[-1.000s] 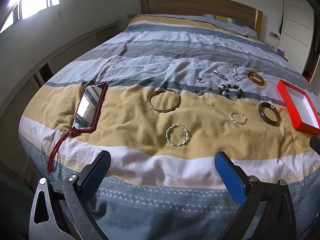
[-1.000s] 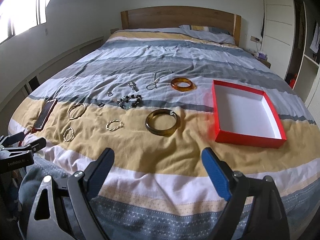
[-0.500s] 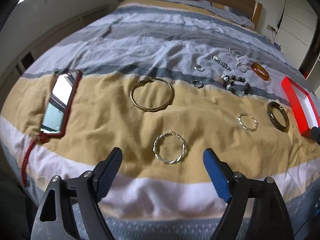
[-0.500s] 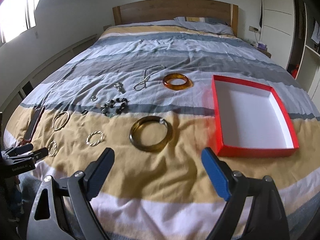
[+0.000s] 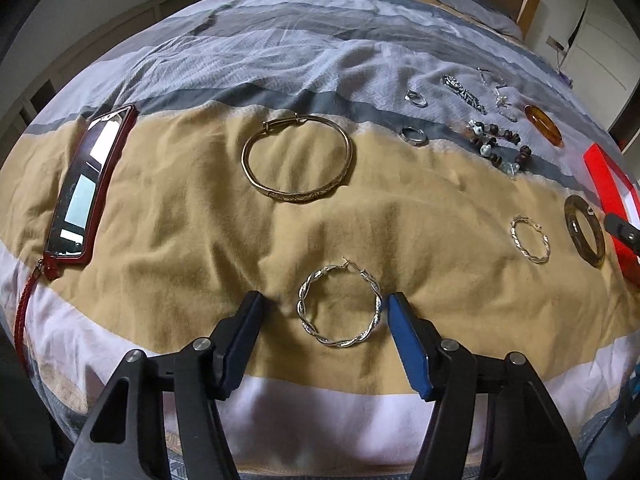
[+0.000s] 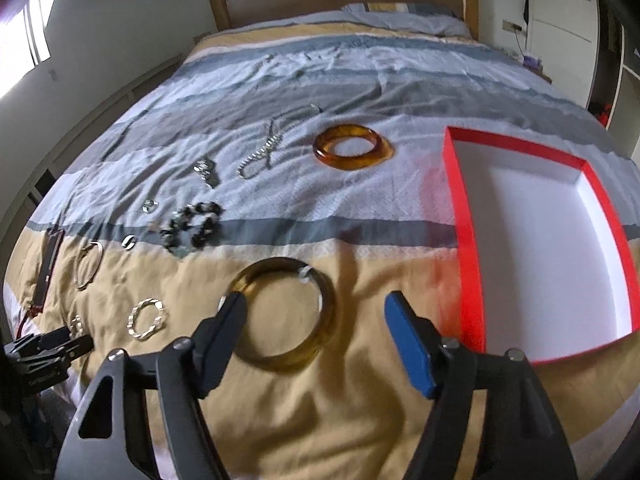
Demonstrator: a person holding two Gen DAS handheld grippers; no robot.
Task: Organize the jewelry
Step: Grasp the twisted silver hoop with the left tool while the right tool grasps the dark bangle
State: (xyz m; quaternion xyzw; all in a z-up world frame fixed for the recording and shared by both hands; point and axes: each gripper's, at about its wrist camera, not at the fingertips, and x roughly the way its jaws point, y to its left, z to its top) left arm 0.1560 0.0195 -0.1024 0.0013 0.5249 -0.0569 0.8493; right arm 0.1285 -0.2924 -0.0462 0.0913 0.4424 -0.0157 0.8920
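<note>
So far nothing lies in the red box point(image 6: 460, 216), right of the gaping, empty right gripper point(image 6: 312, 316) straddling the brown bangle point(image 6: 320, 344), while the left gripper point(image 5: 322, 312), equally spread, brackets the twisted hoop point(image 5: 340, 340).

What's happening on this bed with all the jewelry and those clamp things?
A person is tidying jewelry spread over the striped bedspread, holding a gripper in each hand. The left gripper is open around a twisted silver hoop, not yet closed on it. The right gripper is open over a dark olive bangle. The red box beside it is empty, so nothing seems put away yet. An amber bangle, a beaded bracelet, rings and chains lie on the cover.
</note>
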